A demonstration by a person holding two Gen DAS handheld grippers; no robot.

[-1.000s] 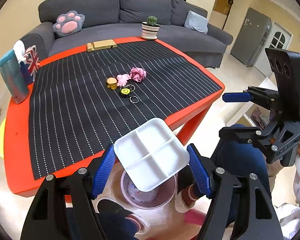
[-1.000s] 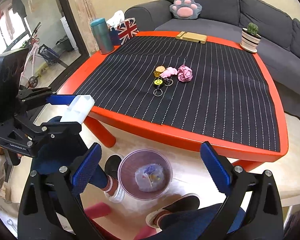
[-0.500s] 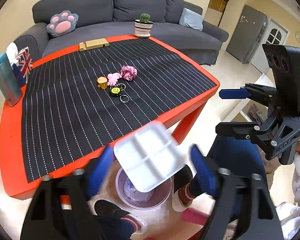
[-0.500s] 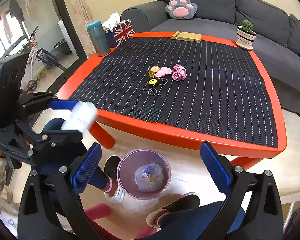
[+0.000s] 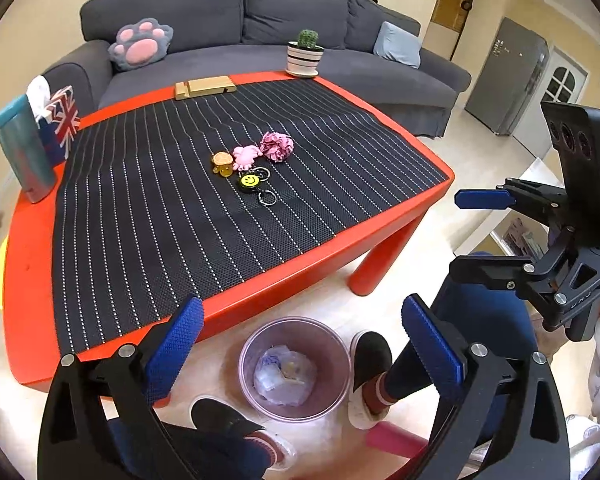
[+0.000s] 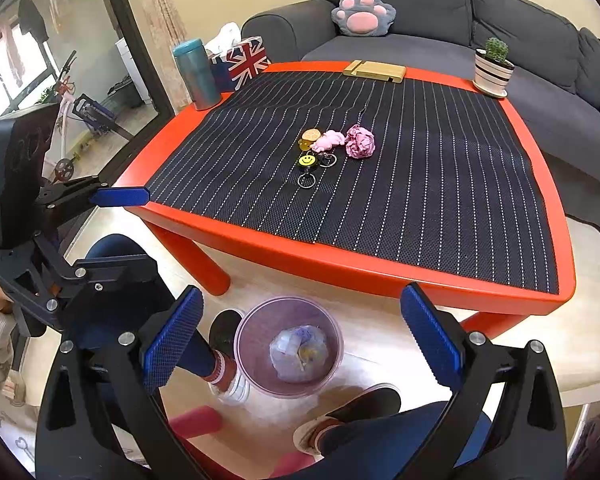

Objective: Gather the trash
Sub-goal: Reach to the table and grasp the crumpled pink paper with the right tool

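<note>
Left wrist view: the left gripper (image 5: 300,336) hangs over one clear bin (image 5: 295,368) on the floor by the red table (image 5: 24,280). Its jaws are opening, with nothing between them. Wrapped trash (image 5: 284,374) lies inside the bin. This looks like the end of a drop. One pink paper wad (image 5: 277,146) sits mid-table beside three keychains (image 5: 244,168); it is likely the next piece to fetch, which calls for reaching over the mat.

Right wrist view: the right gripper (image 6: 300,334) is spread wide and empty above the same bin. Also on the table: one flask (image 6: 196,74), one tissue box (image 6: 244,62), one cactus pot (image 6: 493,68), one wooden stand (image 6: 374,70).
</note>
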